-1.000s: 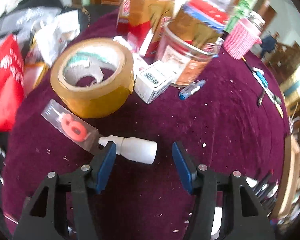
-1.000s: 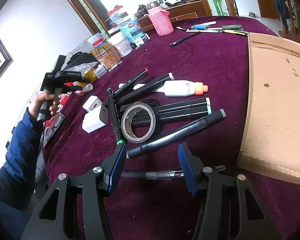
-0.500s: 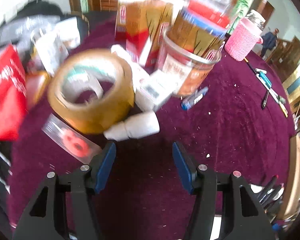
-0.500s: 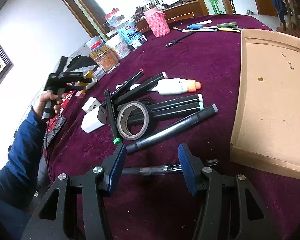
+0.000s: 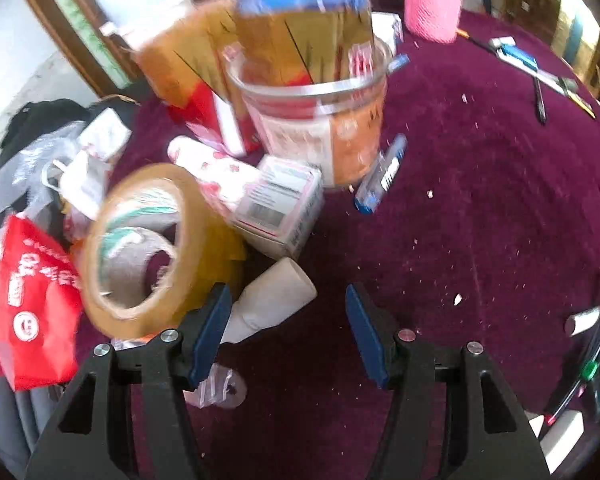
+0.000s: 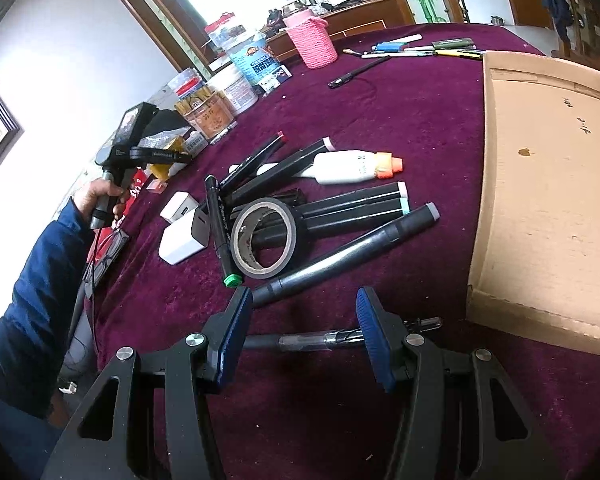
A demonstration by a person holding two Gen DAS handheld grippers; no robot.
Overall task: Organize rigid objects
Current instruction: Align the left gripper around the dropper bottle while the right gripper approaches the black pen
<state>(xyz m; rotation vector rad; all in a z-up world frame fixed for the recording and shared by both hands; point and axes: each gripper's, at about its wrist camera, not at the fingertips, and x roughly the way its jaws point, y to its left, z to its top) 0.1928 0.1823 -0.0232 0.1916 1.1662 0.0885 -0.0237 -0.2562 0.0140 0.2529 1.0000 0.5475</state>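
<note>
Your left gripper [image 5: 286, 320] over white bottle [image 5: 274, 300]
Fingers apart, bottle by left finger, near tape roll [image 5: 140, 248] on surface; right gripper [image 6: 300, 330] fingers apart w/ pen [image 6: 320, 338] beneath

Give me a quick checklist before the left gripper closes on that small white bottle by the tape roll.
1. Left gripper open: ok.
2. Small white bottle between the jaws: ok, though it sits hard against the left finger, off centre.
3. Brown tape roll apart from the bottle: not ok, they touch or overlap.
4. White barcode box apart from the bottle: cannot tell.
5. Right gripper holding nothing: ok, a clear pen only lies below.
</note>
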